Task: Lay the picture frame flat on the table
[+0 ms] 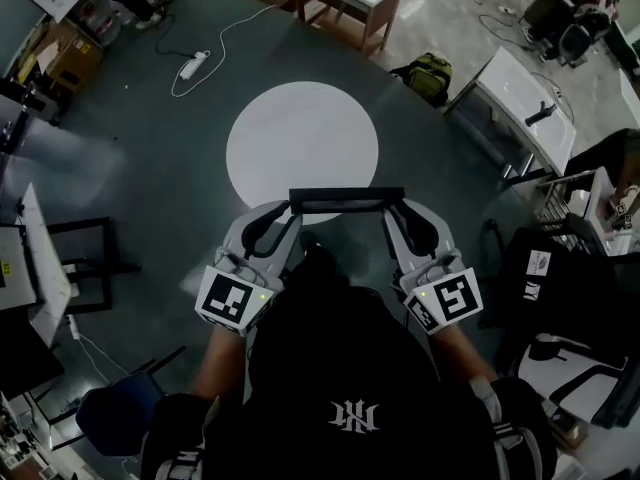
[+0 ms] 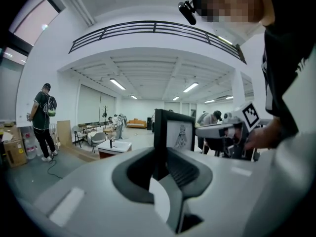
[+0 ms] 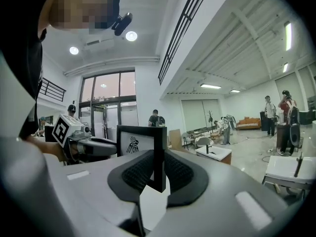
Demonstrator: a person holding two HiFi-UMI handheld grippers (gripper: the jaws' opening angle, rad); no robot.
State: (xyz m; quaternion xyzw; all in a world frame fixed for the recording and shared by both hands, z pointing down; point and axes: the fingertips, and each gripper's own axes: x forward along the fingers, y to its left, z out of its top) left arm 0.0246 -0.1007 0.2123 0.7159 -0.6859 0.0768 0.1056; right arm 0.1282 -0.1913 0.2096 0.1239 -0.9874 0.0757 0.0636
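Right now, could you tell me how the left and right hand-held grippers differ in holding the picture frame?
The left hand-held gripper clamps the left edge of the picture frame; the right hand-held gripper clamps its right edge. The left marker cube bears a different black-and-white pattern from the right marker cube. Shared: both are shut on the frame, holding it upright.

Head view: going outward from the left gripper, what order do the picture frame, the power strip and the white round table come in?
1. Picture frame: its left edge is gripped by the left gripper.
2. White round table: just ahead, beyond the frame.
3. Power strip: far ahead-left, on the floor.
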